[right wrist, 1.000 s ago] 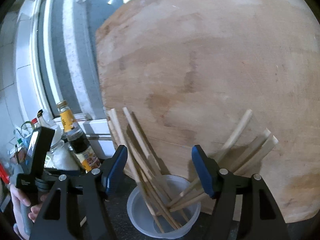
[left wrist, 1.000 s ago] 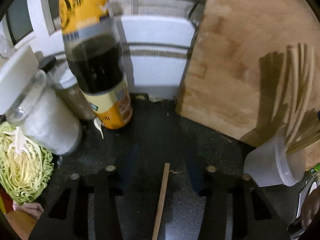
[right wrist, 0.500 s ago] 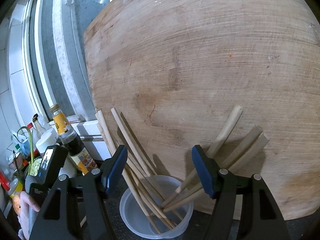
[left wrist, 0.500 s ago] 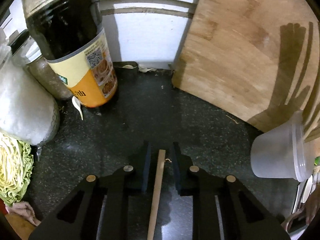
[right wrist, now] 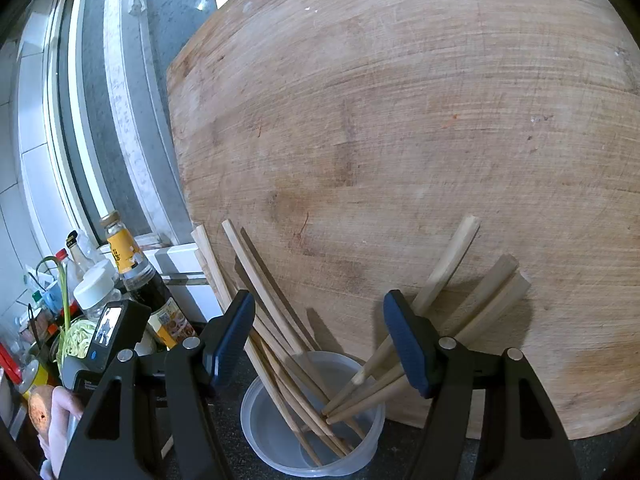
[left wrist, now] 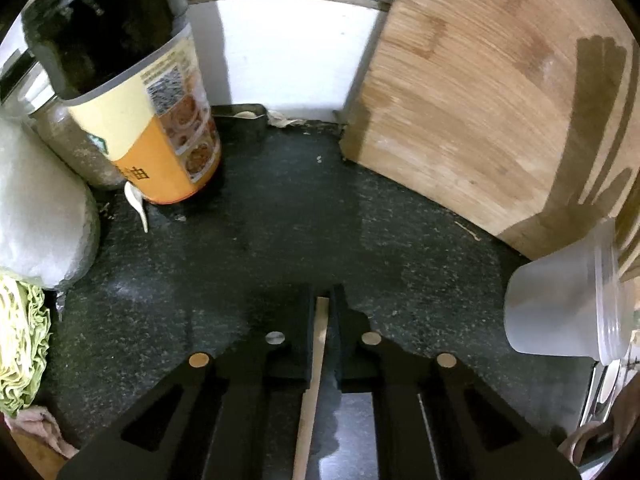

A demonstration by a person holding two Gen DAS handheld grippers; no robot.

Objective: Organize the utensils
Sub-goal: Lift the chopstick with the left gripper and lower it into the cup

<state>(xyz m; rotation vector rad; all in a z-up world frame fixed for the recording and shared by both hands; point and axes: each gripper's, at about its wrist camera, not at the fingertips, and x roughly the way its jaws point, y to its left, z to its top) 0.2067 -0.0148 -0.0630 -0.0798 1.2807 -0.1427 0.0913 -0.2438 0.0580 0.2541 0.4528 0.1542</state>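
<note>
We have our left gripper clamped on a single chopstick that lies low on the dark speckled desk, its tip showing just past the pads and its shaft running back toward us between the two arms. The grip sits near the far end of the stick — likely because that is the part we could reach flat against the desk, and pinching close to an end should let us tip it upright afterwards.

Our right gripper hangs with its blue pads well apart, holding nothing, poised above the clear plastic cup. We judge it waits there to steady the cup or guide the stick in. The cup stands at the right of the desk, just beside the big wooden cutting board propped against the wall, so the chopsticks already inside fan out and lean on the board rather than tipping the light cup over.

Far left stand a soy sauce bottle and jars — a cut cabbage sits nearer. One stick remains outside the cup as far as we can see
</note>
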